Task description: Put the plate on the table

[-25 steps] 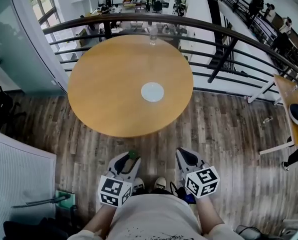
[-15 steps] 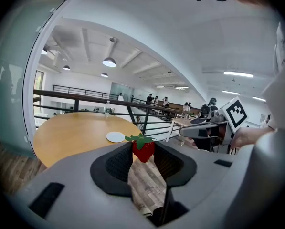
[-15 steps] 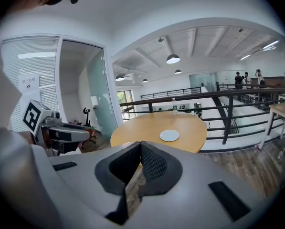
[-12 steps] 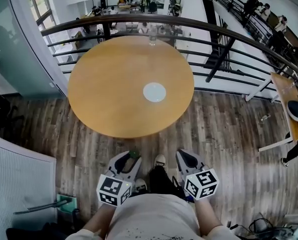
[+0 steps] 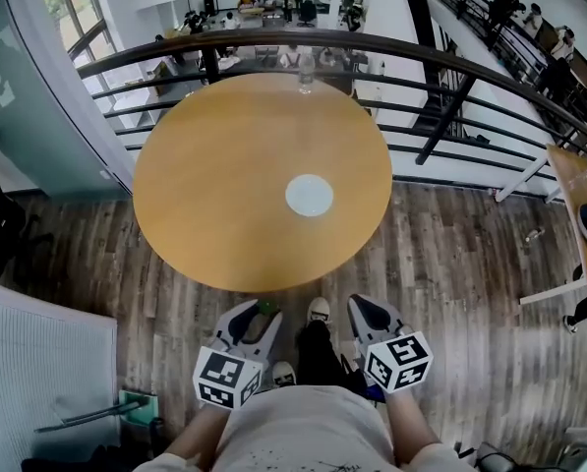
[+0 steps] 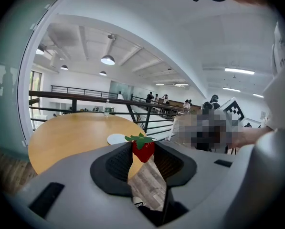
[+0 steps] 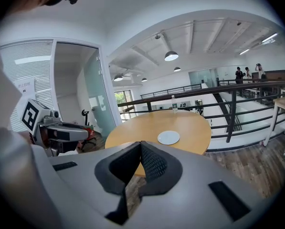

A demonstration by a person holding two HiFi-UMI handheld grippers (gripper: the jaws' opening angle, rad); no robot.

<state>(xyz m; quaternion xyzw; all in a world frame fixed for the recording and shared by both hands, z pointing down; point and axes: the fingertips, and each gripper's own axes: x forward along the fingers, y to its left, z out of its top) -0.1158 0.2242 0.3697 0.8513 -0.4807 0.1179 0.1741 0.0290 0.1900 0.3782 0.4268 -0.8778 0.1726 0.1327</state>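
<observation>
A small white plate (image 5: pixel 310 195) lies on the round wooden table (image 5: pixel 205 185), right of its middle. I stand on the wood floor short of the table's near edge, both grippers held close to my body. My left gripper (image 5: pixel 259 310) is shut on a red strawberry (image 6: pixel 143 149) with green leaves, pinched at the jaw tips. My right gripper (image 5: pixel 364 309) is shut with nothing in it, its pads meeting at the tips (image 7: pixel 141 144). The plate (image 6: pixel 117 138) shows beyond the left jaws, and the plate (image 7: pixel 168 137) is ahead of the right jaws too.
A clear water bottle (image 5: pixel 305 82) stands at the table's far edge. A dark metal railing (image 5: pixel 440 77) curves behind the table over a lower floor. A glass wall (image 5: pixel 28 96) rises at the left. Another table (image 5: pixel 578 190) sits at the right edge.
The table and plate have drawn slightly nearer as I step forward; one shoe now shows between the grippers. Both grippers keep their hold and position.
</observation>
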